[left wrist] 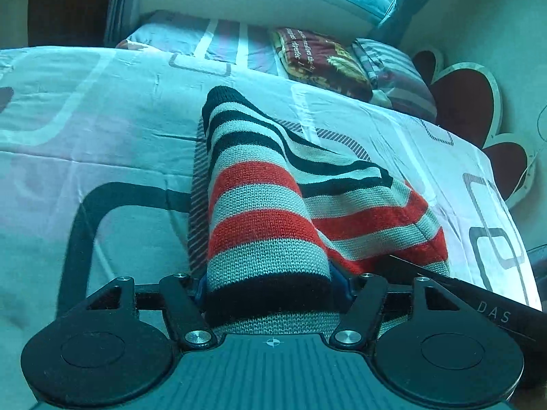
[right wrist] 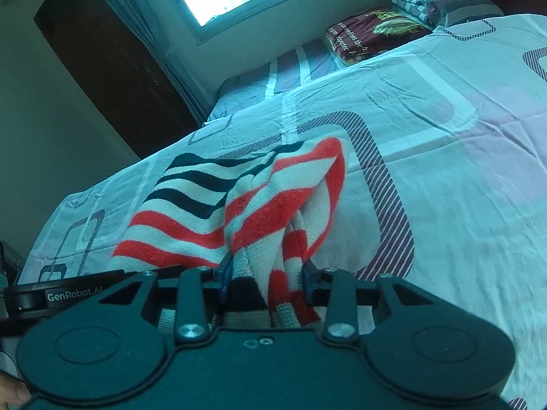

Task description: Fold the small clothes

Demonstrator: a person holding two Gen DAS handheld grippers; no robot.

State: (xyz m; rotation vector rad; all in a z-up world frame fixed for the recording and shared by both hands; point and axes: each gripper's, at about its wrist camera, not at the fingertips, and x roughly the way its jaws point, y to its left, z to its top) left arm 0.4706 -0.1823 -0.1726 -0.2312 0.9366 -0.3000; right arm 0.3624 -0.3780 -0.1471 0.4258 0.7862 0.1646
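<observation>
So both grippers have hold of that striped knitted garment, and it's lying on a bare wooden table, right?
Not a table. The striped knitted garment lies on a bed with a patterned sheet, as the left wrist view shows. The rest holds: the left gripper and the right gripper both have knit bunched between their fingers.

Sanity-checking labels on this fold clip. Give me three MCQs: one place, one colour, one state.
1. Where does the striped knit garment lie?
A on the bed sheet
B on a chair
C on the floor

2. Which stripe colours does it have?
A green, yellow
B red, black, pale
C blue, brown

3. What is between the right gripper jaws?
A nothing
B a pillow
C bunched garment fabric

Key: A, it is spread over the patterned sheet; B, those bands show in both views; C, fabric fills the gap.
</observation>
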